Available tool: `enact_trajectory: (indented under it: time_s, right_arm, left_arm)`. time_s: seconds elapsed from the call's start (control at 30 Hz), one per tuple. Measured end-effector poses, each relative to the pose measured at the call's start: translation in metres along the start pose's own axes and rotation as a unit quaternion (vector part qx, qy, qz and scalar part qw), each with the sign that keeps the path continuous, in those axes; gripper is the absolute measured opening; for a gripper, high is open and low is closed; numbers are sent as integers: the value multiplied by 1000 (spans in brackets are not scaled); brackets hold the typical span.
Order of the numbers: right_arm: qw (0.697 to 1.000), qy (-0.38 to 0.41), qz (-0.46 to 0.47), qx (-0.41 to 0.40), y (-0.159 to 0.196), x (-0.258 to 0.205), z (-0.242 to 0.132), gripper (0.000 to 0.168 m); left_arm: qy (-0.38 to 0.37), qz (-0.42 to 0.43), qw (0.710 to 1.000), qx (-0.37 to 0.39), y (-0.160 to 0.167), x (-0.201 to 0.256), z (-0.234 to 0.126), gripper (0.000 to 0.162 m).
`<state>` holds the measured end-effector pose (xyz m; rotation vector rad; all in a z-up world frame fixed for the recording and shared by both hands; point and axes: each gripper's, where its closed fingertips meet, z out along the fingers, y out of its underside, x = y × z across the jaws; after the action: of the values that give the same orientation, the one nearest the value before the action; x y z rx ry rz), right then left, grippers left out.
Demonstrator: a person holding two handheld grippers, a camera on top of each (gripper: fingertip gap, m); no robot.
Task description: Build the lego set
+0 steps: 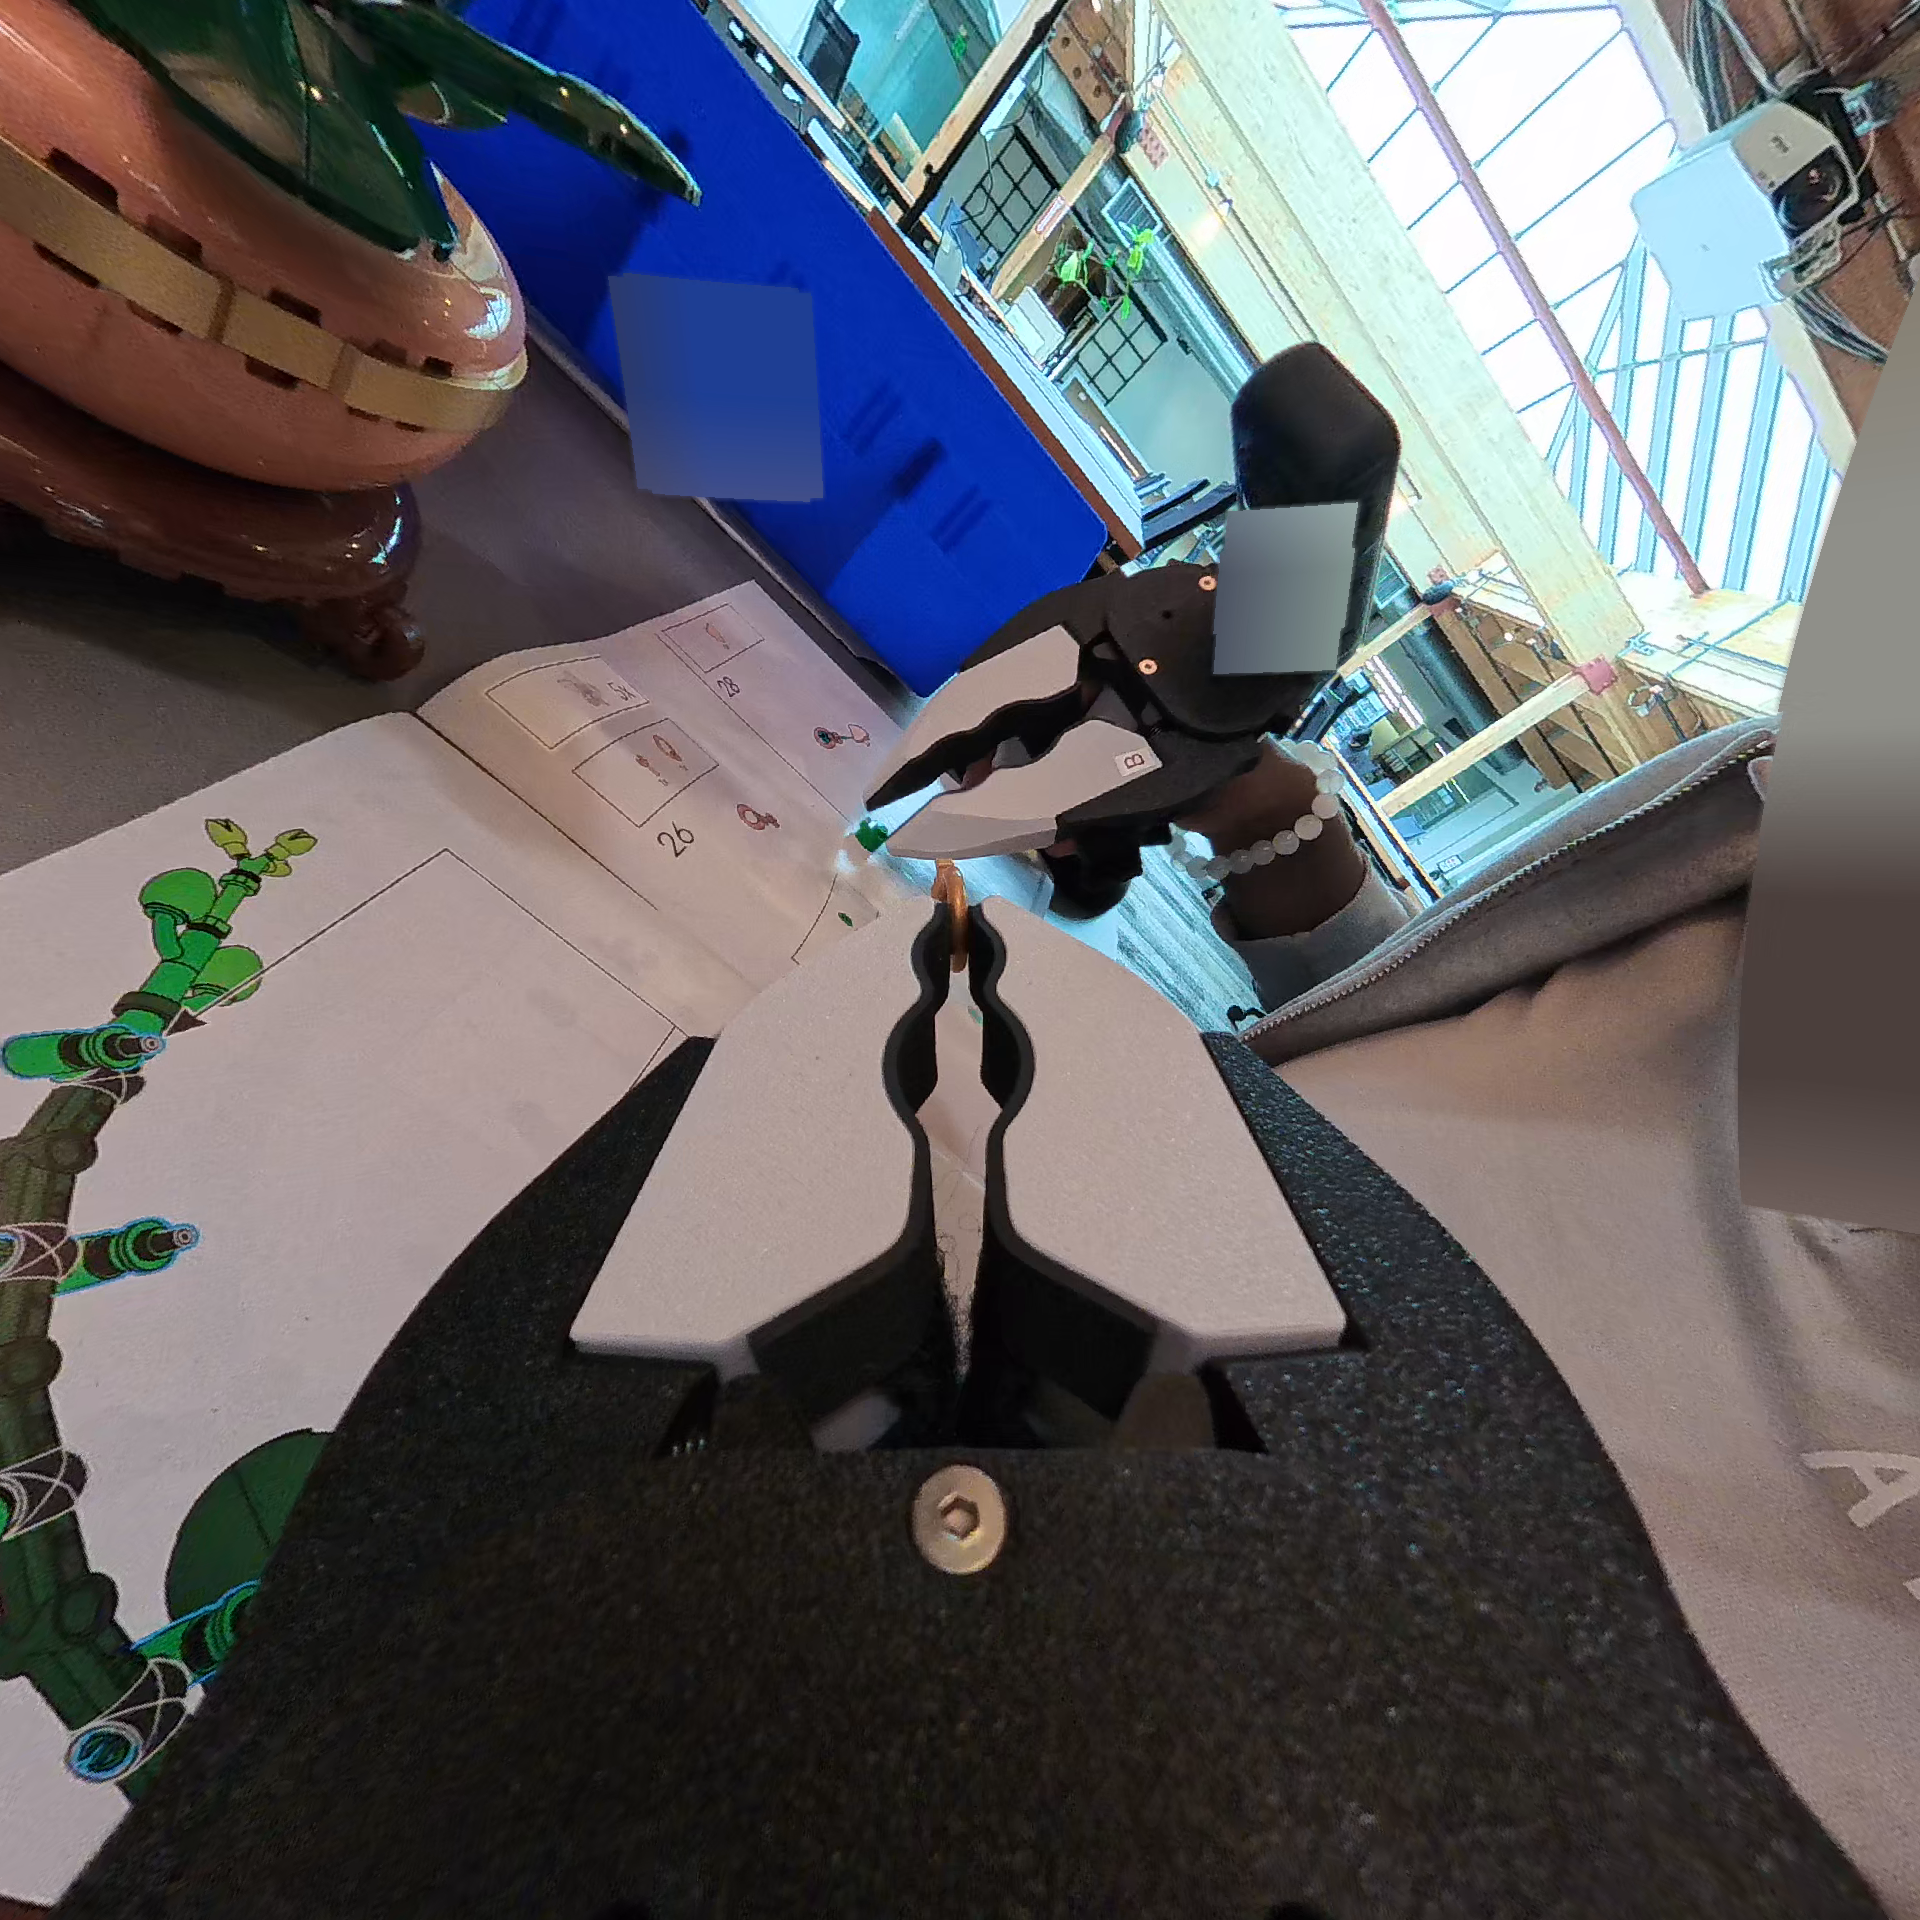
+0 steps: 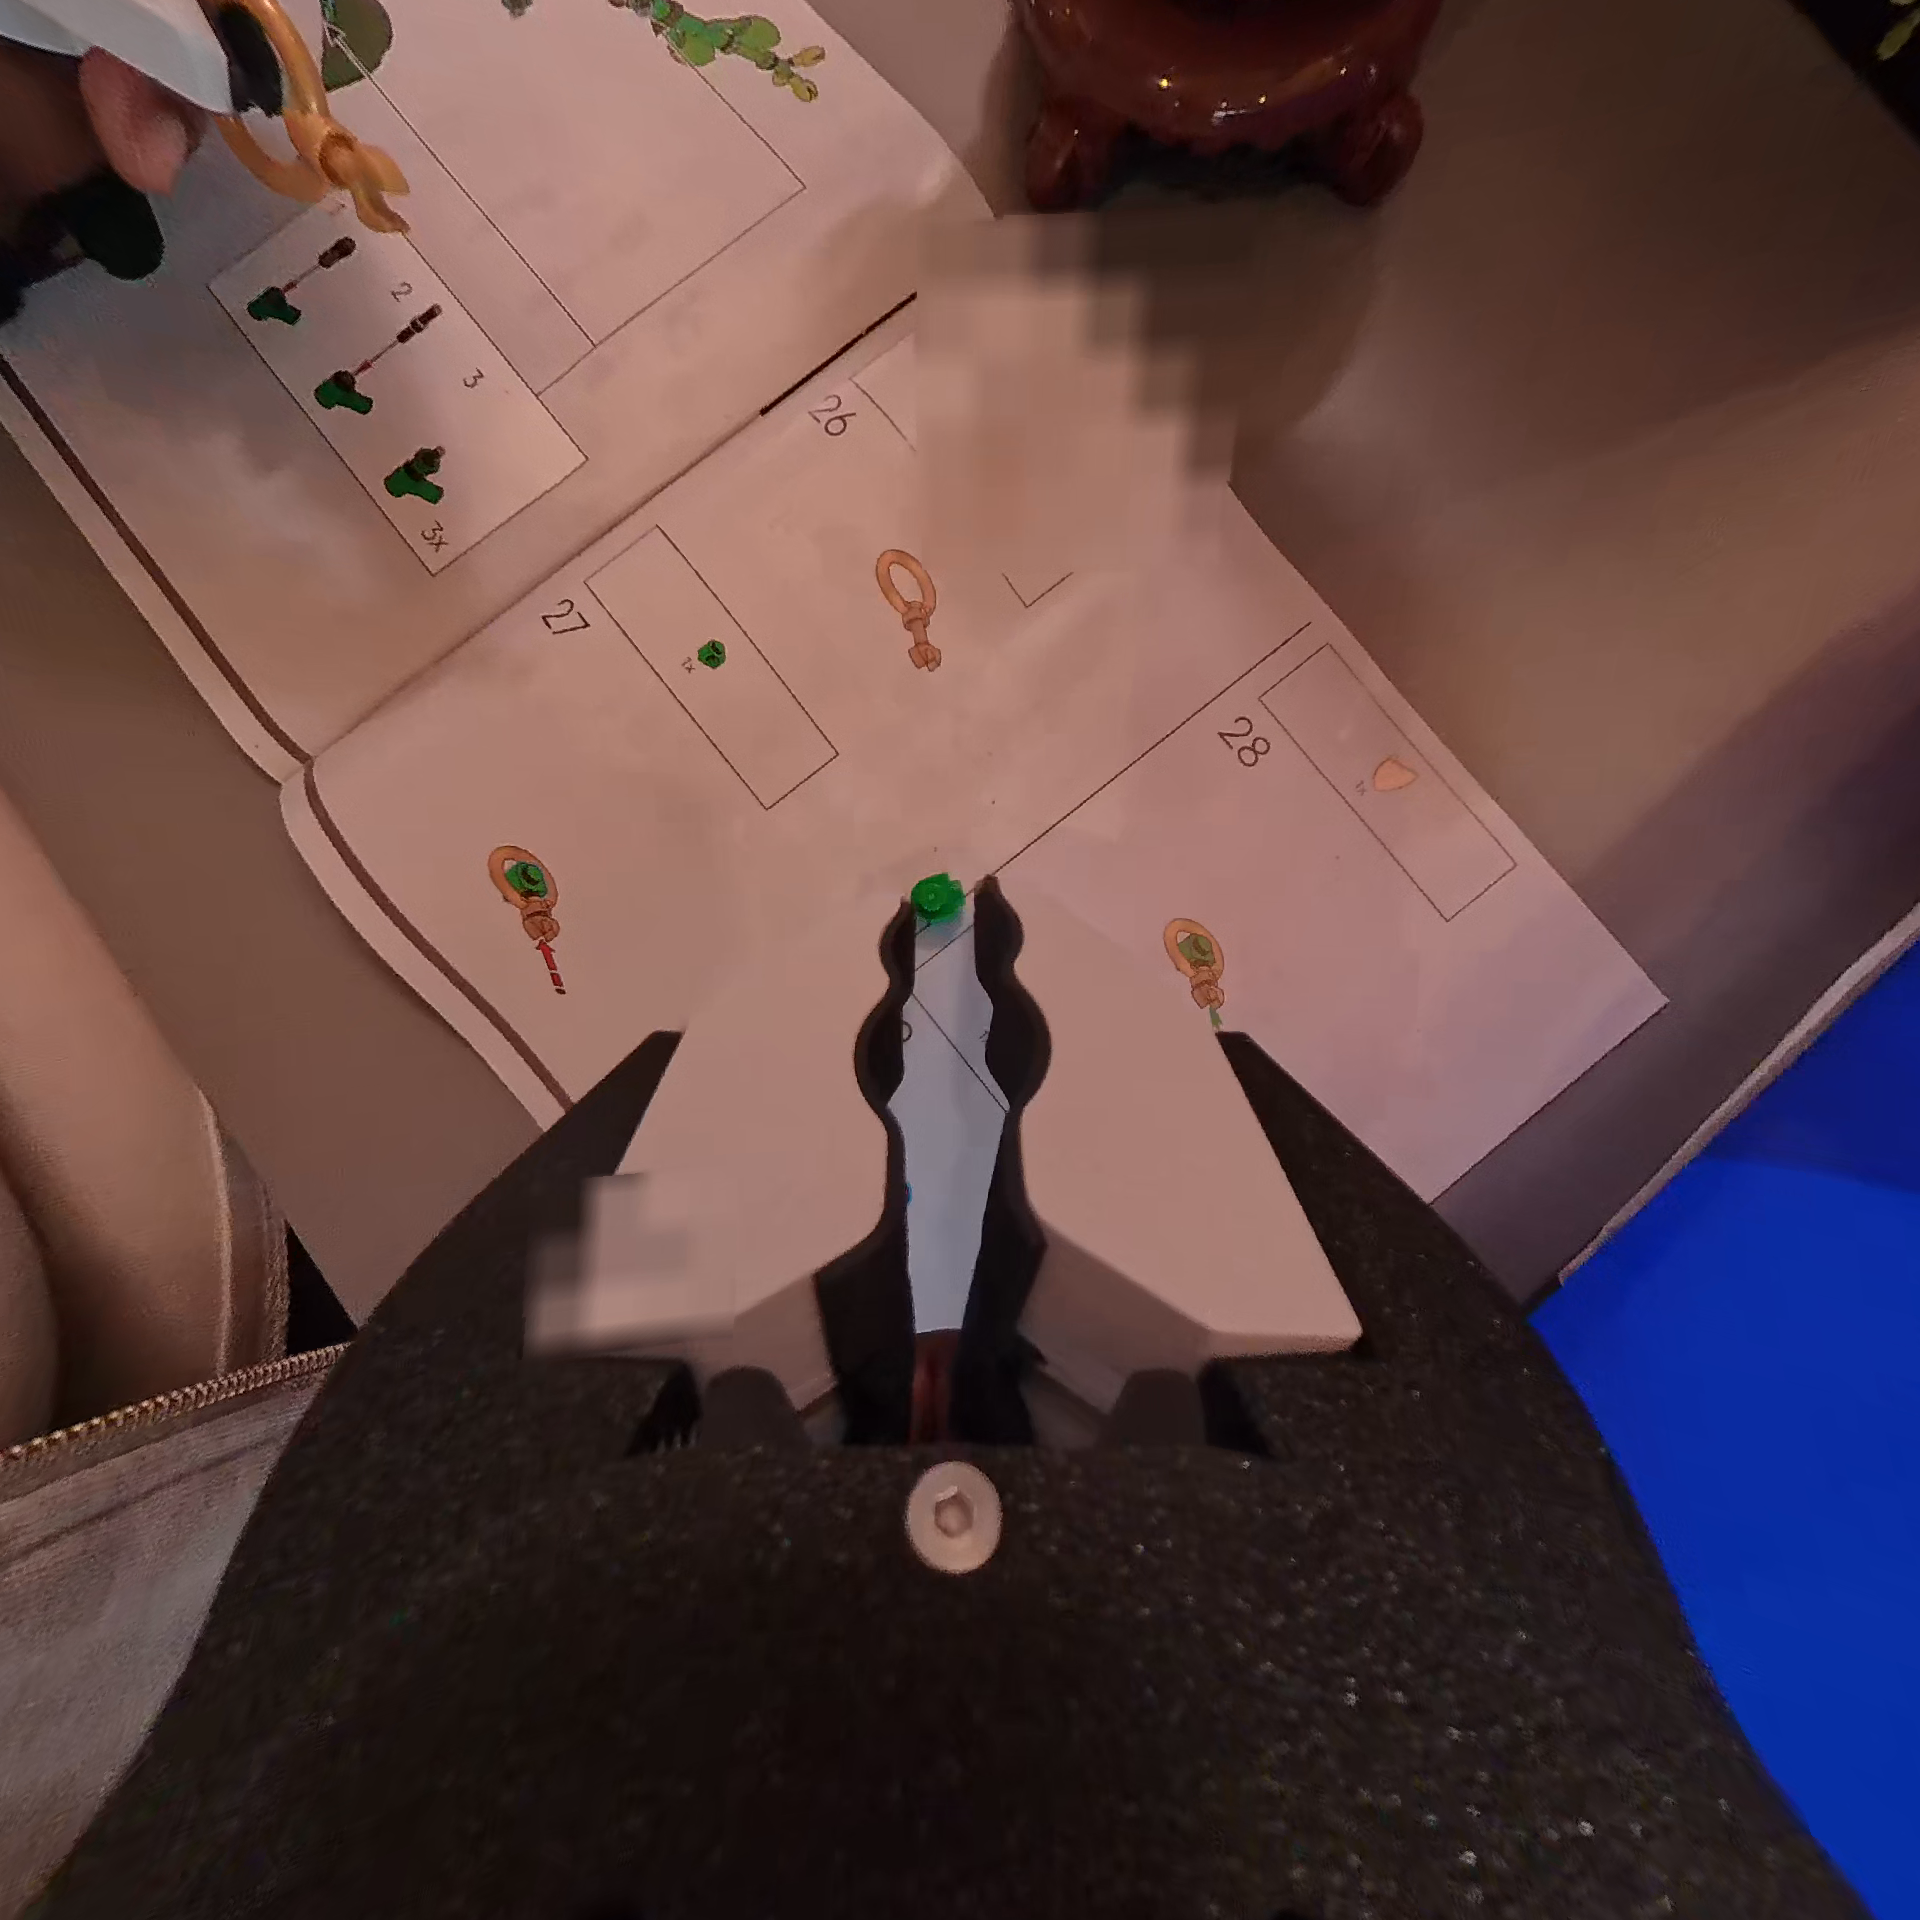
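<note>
My left gripper (image 1: pixel 954 916) is shut on a tan ring piece (image 1: pixel 945 886) that sticks out past its tips, held above the open instruction booklet (image 1: pixel 416 987). It also shows at the top left of the right wrist view (image 2: pixel 234 62), with the ring piece (image 2: pixel 307 151) hanging from it. My right gripper (image 2: pixel 943 902) pinches a small green round stud (image 2: pixel 933 896) at its tips, above the booklet page (image 2: pixel 727 748). In the left wrist view the right gripper (image 1: pixel 883 821) hovers just beyond my left tips, the green stud (image 1: pixel 871 831) at its point, close to the ring.
A brown brick-built pot (image 1: pixel 208 343) with dark green leaves (image 1: pixel 343 94) stands behind the booklet; its foot shows in the right wrist view (image 2: pixel 1226 114). A blue bin (image 1: pixel 831 364) (image 2: pixel 1766 1403) lies beside the booklet. A person's wrist with a bead bracelet (image 1: pixel 1268 847) and grey zip top (image 1: pixel 1507 1039) are near. My right fingertips sit around 12 cm from my left ones.
</note>
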<state>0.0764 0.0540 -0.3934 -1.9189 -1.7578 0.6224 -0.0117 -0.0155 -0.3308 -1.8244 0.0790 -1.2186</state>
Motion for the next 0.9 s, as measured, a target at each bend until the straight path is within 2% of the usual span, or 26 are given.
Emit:
enact_trajectory:
  time_s: [0.03, 0.4, 0.63, 0.9]
  right_arm:
    - [1000, -3, 0, 2, 0, 0, 0, 10]
    - [1000, -9, 13, 14, 0, -2, -1, 12]
    - [998, -17, 1, 61, -17, -14, -13, 13]
    - [1000, 23, -6, 13, 1, -4, -8, 13]
  left_arm:
    - [-1, 0, 1000, 0, 0, 0, 0, 2]
    - [-34, 6, 999, 29, -7, -6, -3, 2]
    - [-60, 40, 997, 19, -4, -6, 0, 2]
    - [-67, 51, 996, 13, -2, -6, 1, 2]
